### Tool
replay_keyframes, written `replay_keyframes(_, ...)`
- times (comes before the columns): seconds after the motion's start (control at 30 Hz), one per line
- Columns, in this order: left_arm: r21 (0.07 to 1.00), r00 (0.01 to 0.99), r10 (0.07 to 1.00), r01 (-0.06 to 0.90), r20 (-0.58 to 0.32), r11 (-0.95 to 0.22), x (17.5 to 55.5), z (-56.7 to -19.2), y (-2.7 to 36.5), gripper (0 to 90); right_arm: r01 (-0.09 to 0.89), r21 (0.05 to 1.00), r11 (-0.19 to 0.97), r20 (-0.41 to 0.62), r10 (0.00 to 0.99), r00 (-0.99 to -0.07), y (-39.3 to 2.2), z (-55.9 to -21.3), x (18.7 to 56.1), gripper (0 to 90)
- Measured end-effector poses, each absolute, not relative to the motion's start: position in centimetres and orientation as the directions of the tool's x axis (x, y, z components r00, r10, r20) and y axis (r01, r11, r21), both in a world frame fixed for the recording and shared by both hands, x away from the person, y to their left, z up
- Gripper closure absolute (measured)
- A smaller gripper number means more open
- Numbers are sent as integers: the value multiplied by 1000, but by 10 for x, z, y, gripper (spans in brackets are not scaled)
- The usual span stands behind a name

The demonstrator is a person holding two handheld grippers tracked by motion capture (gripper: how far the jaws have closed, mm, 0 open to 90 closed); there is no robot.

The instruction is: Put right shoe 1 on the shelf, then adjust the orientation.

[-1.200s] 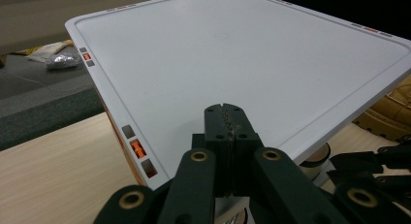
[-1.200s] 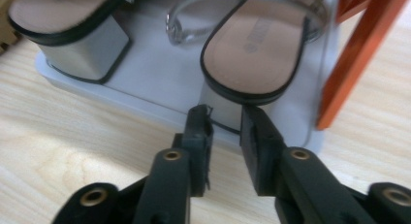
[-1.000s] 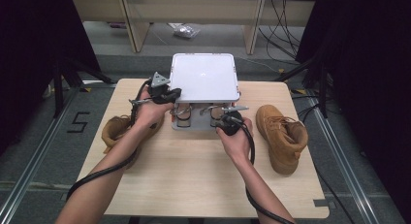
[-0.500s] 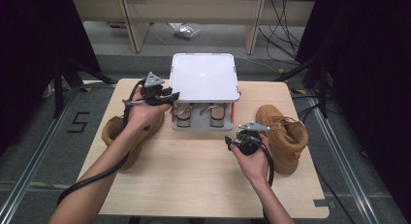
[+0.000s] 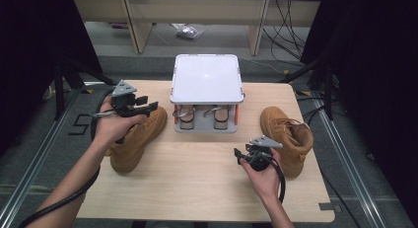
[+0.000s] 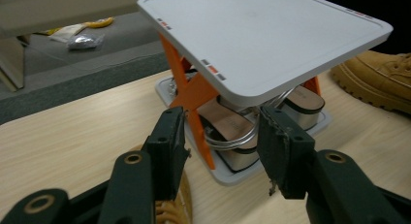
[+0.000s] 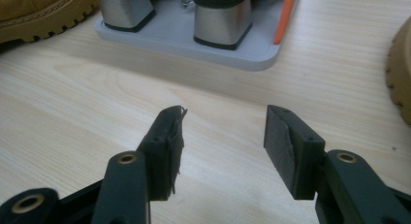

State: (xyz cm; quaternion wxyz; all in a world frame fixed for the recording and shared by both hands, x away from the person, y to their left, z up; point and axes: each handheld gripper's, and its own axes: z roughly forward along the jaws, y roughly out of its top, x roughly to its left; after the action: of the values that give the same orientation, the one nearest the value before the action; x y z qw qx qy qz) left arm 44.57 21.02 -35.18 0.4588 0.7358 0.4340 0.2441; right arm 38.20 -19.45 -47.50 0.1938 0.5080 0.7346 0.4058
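Note:
A grey rack with a white top point(image 5: 207, 77) stands at the back middle of the table. A pair of heeled shoes point(image 5: 203, 117) sits on its lower shelf. One tan boot point(image 5: 140, 139) lies to its left and another tan boot point(image 5: 288, 136) to its right. My left gripper point(image 5: 149, 103) hovers over the left boot, pointing at the rack; its jaws have just been opening and hold nothing point(image 6: 220, 136). My right gripper point(image 5: 241, 153) is low over the table beside the right boot, jaws open and empty point(image 7: 223, 122), aimed at the rack base point(image 7: 213, 52).
The wooden table point(image 5: 197, 183) has bare room in front of the rack. The rack top point(image 6: 271, 35) overhangs the shoes point(image 6: 228, 122) on orange struts point(image 6: 191, 95). Dark floor, rails and cables surround the table.
Both grippers have left the rack's lower shelf. The left moved out to the left over the boot and opened. The right drew back toward the front right and opened wider.

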Motion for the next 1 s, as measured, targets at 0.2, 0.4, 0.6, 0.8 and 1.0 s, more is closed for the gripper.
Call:
replay_keyframes(0.2,881,472,881,427,-23,-205,439,-354,222,516,583,801,138,143,901,-409,-199,-472,377,477)
replay_keyframes(0.4,882,463,886,426,-23,-200,429,-351,231,507,581,802,139,142,900,-412,-202,-463,370,470)
replay_keyframes(0.6,879,433,901,441,-32,-181,422,-352,242,499,580,802,143,150,892,-427,-201,-463,373,465)
replay_keyframes(0.8,879,422,906,443,-33,-174,417,-351,248,497,588,796,145,154,890,-428,-200,-463,372,458)
replay_keyframes(1.0,870,417,908,460,-36,-176,415,-351,254,495,620,775,123,183,895,-407,-197,-458,368,444)
